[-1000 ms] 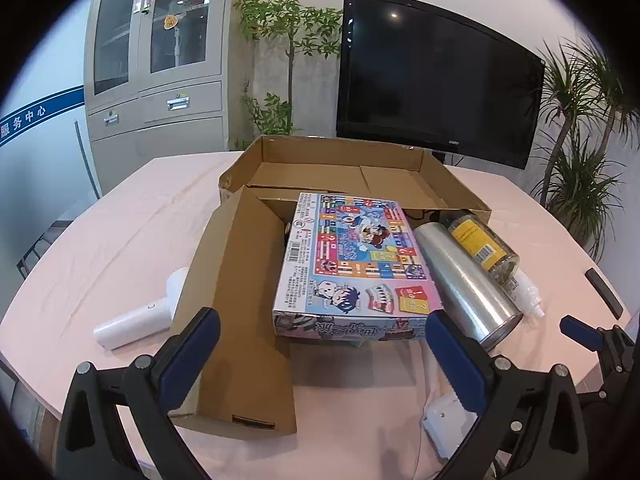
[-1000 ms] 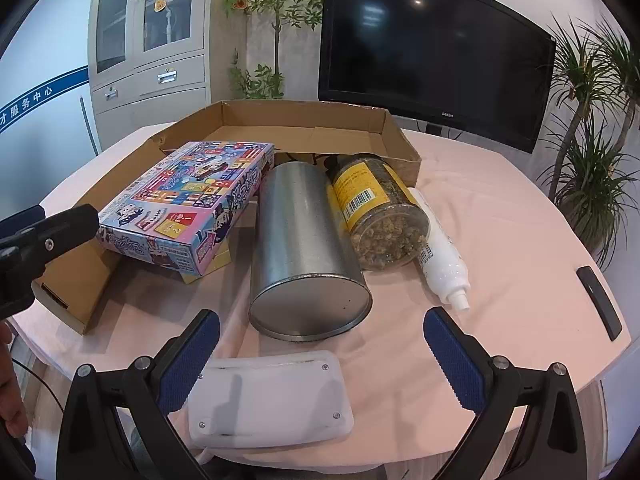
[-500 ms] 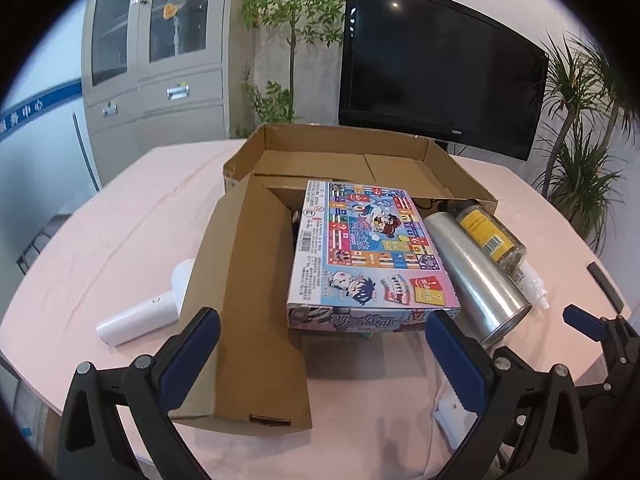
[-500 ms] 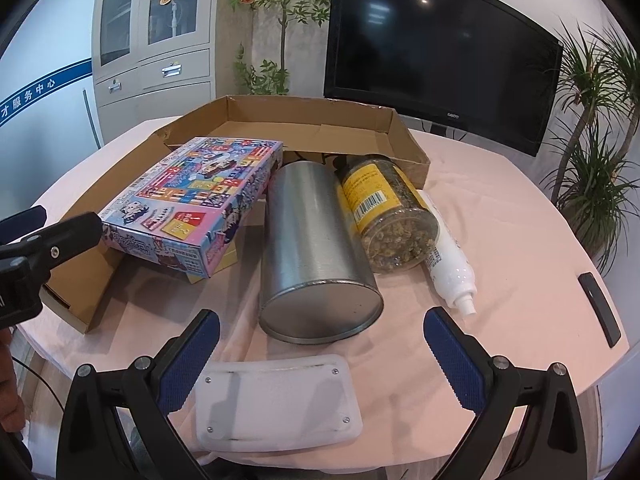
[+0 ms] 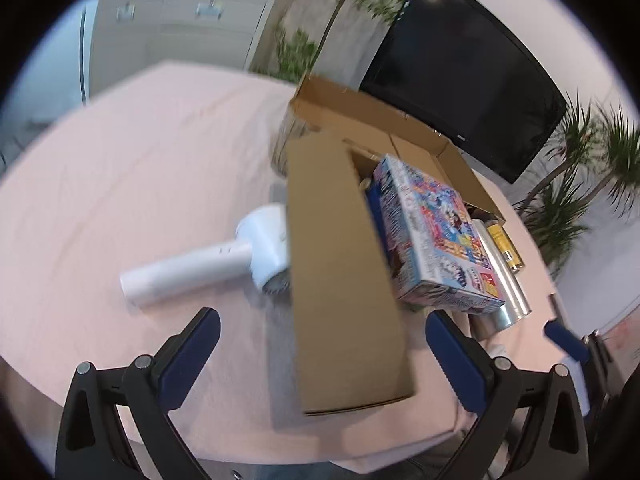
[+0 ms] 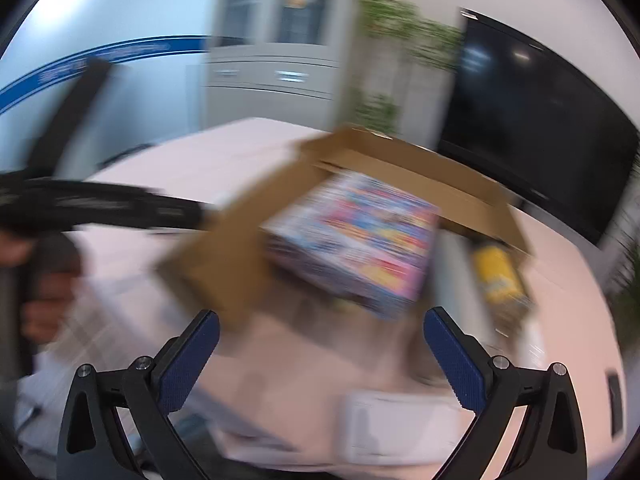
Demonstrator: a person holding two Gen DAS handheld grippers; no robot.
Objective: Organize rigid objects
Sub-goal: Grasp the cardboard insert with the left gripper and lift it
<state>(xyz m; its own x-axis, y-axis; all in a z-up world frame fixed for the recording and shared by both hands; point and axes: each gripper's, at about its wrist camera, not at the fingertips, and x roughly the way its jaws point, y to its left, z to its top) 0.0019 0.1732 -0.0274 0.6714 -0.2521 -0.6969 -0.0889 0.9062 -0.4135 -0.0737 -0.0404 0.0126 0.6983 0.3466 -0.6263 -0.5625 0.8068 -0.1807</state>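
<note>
An open cardboard box [image 5: 340, 248] lies on the pink table with one long flap folded toward me. A colourful game box [image 5: 432, 240] rests partly on it. A silver cylinder [image 5: 508, 292] and a yellow-labelled jar [image 5: 506, 242] lie to its right. A white handheld device [image 5: 224, 260] lies left of the flap. My left gripper [image 5: 320, 344] is open and empty above the flap's near end. My right gripper [image 6: 320, 344] is open and empty; its view is blurred, showing the game box [image 6: 356, 240], the cardboard box [image 6: 420, 168], the jar [image 6: 500, 276] and a white flat case [image 6: 400, 424].
A black TV [image 5: 460, 72] and plants [image 5: 580, 184] stand behind the table. A grey cabinet [image 5: 180, 20] is at the far left. A small black remote [image 6: 614, 404] lies near the table's right edge. The left gripper's arm and the hand holding it [image 6: 48, 264] cross the right view.
Both grippers have swung left and rolled, so the views are tilted and blurred. The white handheld device is now near the centre of the left view. Both grippers stay open.
</note>
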